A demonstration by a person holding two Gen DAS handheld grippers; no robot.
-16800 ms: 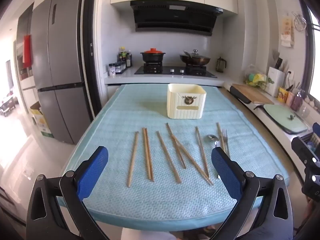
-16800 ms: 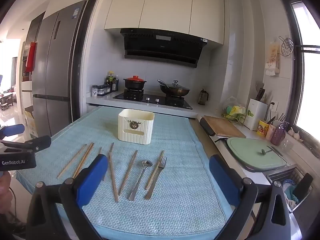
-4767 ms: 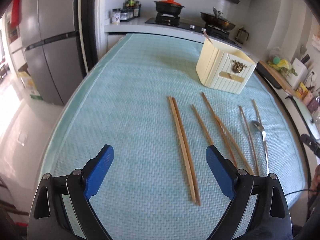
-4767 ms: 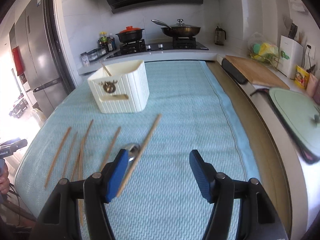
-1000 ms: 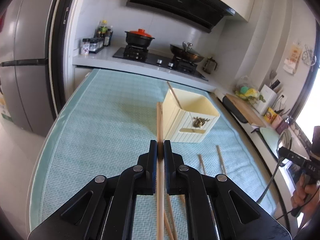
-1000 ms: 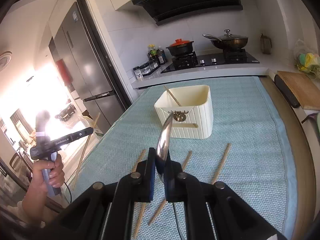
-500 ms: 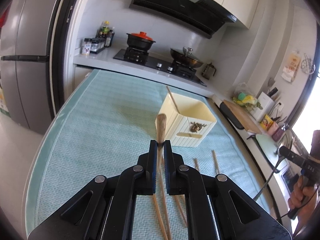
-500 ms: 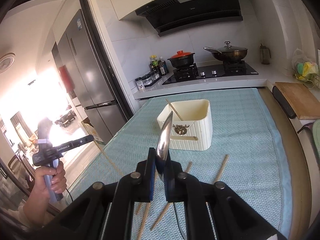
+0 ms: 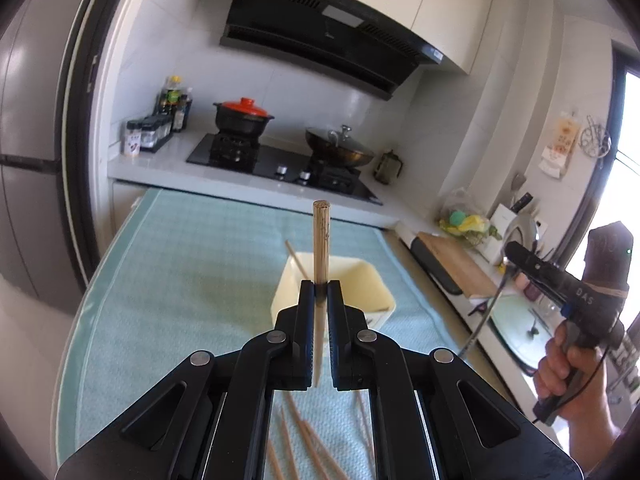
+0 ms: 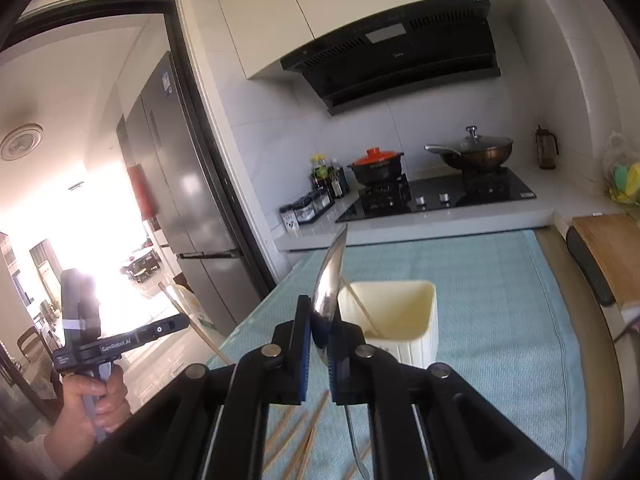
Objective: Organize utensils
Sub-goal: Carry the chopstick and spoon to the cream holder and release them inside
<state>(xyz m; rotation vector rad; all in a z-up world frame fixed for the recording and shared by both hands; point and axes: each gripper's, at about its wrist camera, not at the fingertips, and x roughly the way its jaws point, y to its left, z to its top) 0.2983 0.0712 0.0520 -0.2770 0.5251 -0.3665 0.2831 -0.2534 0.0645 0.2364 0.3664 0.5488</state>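
While the left gripper (image 9: 320, 286) has its jaws clamped on a round wooden chopstick (image 9: 321, 236) standing upright, the right gripper (image 10: 320, 314) pinches a shiny metal spoon (image 10: 330, 280), bowl uppermost. Both hang above the worktop's pale teal woven mat (image 9: 192, 264), near the cream ribbed plastic utensil box (image 10: 404, 320), which holds one chopstick. Loose wooden chopsticks (image 9: 304, 440) lie on the mat below.

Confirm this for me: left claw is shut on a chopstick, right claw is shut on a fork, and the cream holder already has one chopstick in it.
Not a fork. The right wrist view shows the right claw shut on a spoon. The rest stands: the left claw is shut on a chopstick, and the cream holder has one chopstick in it.
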